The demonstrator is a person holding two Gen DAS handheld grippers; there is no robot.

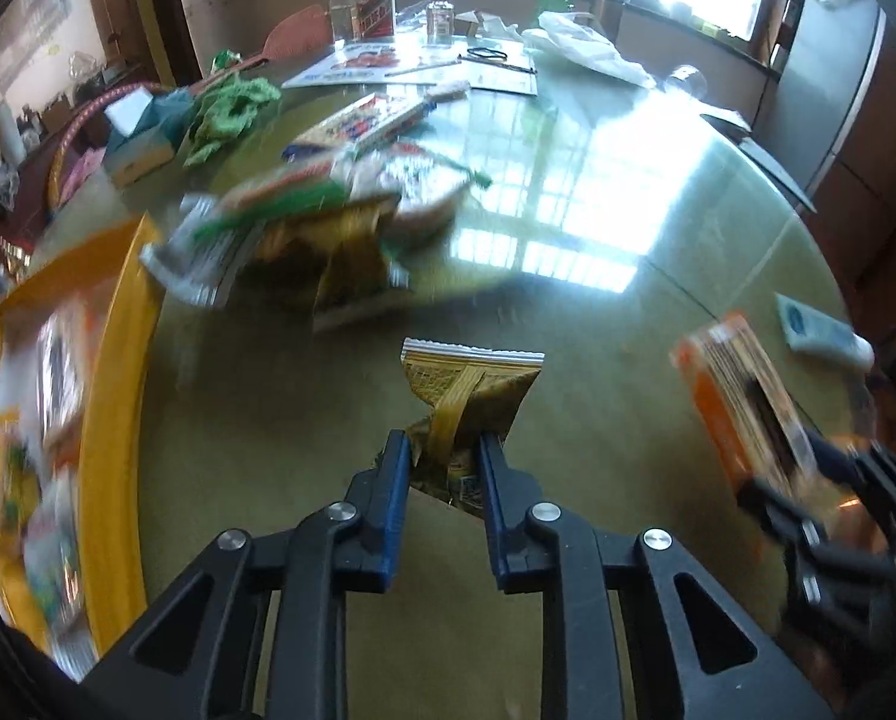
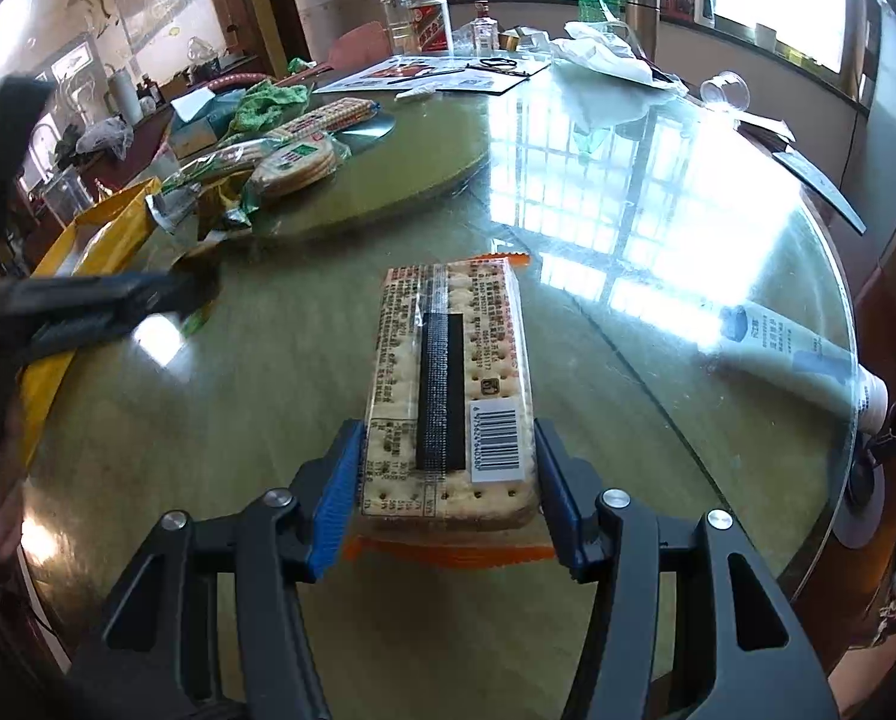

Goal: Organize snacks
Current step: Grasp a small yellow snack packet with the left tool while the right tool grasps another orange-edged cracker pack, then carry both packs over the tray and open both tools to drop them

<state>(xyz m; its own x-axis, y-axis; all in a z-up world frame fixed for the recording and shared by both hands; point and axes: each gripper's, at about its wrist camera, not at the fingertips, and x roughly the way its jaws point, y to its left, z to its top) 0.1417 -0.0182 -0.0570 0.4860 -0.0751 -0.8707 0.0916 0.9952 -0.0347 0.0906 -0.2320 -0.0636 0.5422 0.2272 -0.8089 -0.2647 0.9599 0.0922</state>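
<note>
My left gripper (image 1: pixel 445 450) is shut on a gold snack packet (image 1: pixel 469 387) held above the glass table. My right gripper (image 2: pixel 448 438) is shut on a long orange-edged cracker pack (image 2: pixel 448 384); the pack also shows at the right of the left wrist view (image 1: pixel 742 396). A yellow box (image 1: pixel 121 372) with several snack packs inside stands at the left of the left wrist view, and its edge shows in the right wrist view (image 2: pixel 112 228). A pile of snack packs (image 1: pixel 328 204) lies on the table beyond; it also shows in the right wrist view (image 2: pixel 268 162). The left gripper appears blurred in the right wrist view (image 2: pixel 190 288).
A white tube (image 2: pixel 808 360) lies near the right table edge. Bottles and a jar (image 2: pixel 412 18), papers (image 2: pixel 442 75), a green cloth (image 2: pixel 262 102), a tissue box (image 1: pixel 139 132) and a white plastic bag (image 2: pixel 604 54) stand at the far side. A glass turntable (image 2: pixel 436 174) sits mid-table.
</note>
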